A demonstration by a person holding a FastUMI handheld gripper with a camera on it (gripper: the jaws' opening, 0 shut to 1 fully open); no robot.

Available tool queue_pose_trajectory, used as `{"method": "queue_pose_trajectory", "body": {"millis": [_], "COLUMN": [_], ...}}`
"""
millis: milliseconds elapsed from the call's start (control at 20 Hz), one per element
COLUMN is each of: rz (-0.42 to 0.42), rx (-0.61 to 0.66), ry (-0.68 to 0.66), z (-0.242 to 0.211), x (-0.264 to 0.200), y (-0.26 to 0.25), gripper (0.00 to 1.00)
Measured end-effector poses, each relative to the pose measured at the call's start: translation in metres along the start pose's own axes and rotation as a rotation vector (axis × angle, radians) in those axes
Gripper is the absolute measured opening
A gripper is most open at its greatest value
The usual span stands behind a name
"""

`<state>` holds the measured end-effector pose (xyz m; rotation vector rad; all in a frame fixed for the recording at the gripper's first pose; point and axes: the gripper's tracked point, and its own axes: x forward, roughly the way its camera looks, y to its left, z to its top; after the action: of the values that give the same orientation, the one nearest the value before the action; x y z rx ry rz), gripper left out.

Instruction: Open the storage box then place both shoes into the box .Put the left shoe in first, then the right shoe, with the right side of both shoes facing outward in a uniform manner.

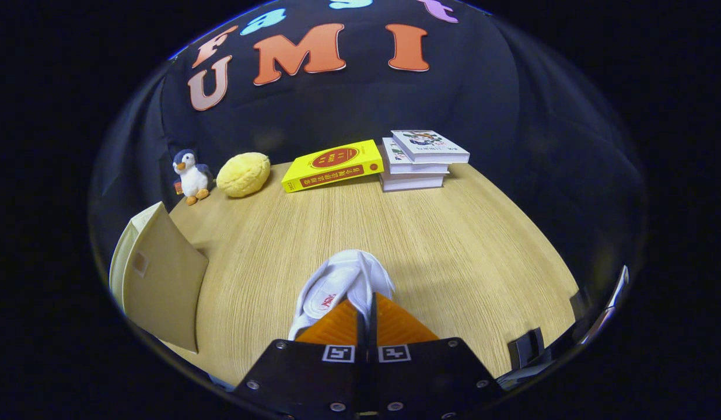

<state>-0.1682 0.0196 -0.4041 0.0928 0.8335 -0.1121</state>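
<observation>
The tongs (366, 303) are closed almost completely, with only a thin dark slit between the two fingers, and they grip a white shoe (343, 286) by the edge of its upper — both fingers press on the fabric near the shoe's opening. The shoe hangs ahead of the fingertips, its toe pointing away from the camera toward the far side of the tabletop (454, 245). A small red mark shows on the insole or tongue, just left of the fingertips. Whether the sole touches the wood or is lifted off it cannot be told from this angle, though a soft shadow lies to the right of the shoe.

To the left of the fingers, near the edge of the light wood tabletop, stands the storage box (156, 274), a cream-coloured thing with a flat tan panel — its door or lid — angled toward the shoe. It is well apart from the shoe.

At the far side of the tabletop, against the dark cloth wall, a row of things stands: a small plush penguin (191, 174), a yellow bumpy plush cushion (244, 174) just beside it, a yellow book (332, 164) leaning with one end propped on a stack of three books (422, 160).

To the right of the fingers, dark and shiny parts (527, 347) sit at the tabletop's near edge; what they are cannot be made out.
</observation>
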Motion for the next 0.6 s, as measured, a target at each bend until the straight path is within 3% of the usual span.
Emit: {"method": "queue_pose_trajectory", "body": {"millis": [400,600], "rz": [0.06,0.144], "rx": [-0.024,-0.016], "ry": [-0.131,-0.223], "z": [0.07,0.119], "x": [-0.032,-0.062], "y": [0.037,0.08], "gripper": [0.0,0.0]}}
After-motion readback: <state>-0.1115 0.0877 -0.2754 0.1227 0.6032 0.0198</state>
